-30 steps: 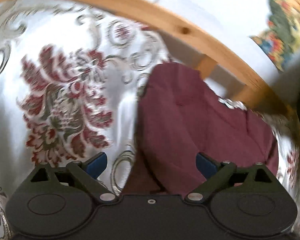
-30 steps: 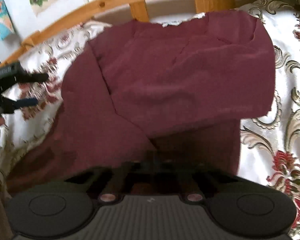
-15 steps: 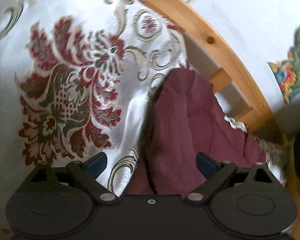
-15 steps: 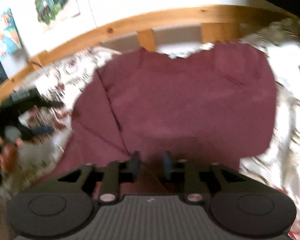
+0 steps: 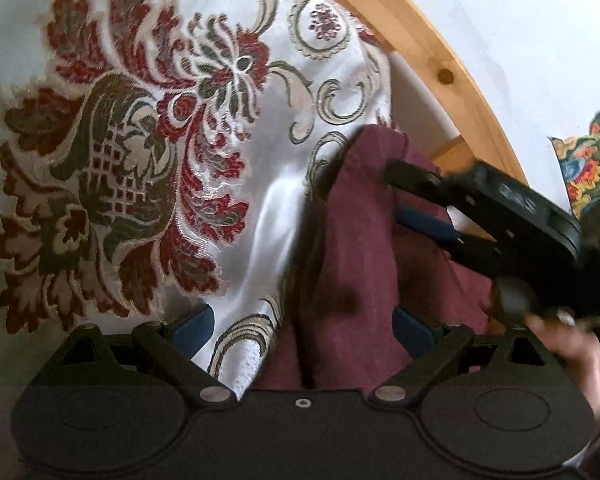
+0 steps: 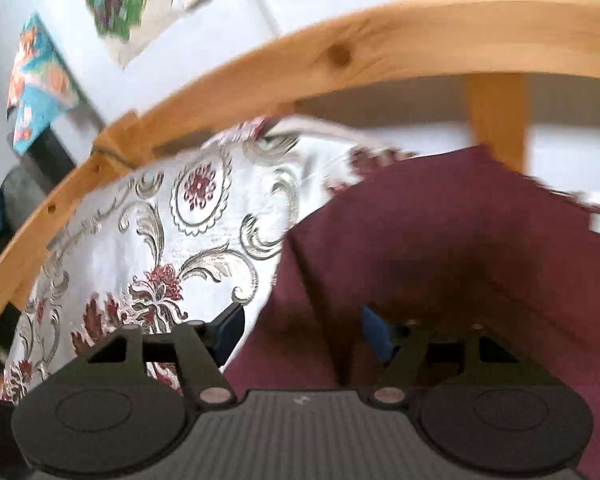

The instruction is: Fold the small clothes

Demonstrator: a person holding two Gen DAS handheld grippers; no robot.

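1. Two grippers are over a bed, both with jaws spread wide and gripping nothing.
2. Between the blue pads of the left gripper point(image 5: 302, 326) runs the edge of a maroon garment point(image 5: 352, 264): soft, matte knit cloth, lying in a long ridged fold on the bed, its bulk ahead of the right-hand jaw.
3. Ahead of the left-hand jaw the bedspread point(image 5: 148, 128) shows, a glossy white satin weave with raised red and olive flowers and pale grey scrolls.
4. Beyond the jaws, on the right, the right gripper point(image 5: 396, 194) hovers above the garment, black, with one blue pad showing; a hand point(image 5: 568, 344) holds its blurred grip.
5. From the right gripper point(image 6: 302, 332), the garment point(image 6: 460, 248) fills the space ahead of the right-hand jaw, a fold line running away from the jaws; the bedspread point(image 6: 204, 220) lies ahead of the left-hand one.
6. Farther out curves a knotty pine bed rail point(image 6: 340, 60) with an upright slat.
7. Colourful posters point(image 6: 40, 80) hang on the white wall.
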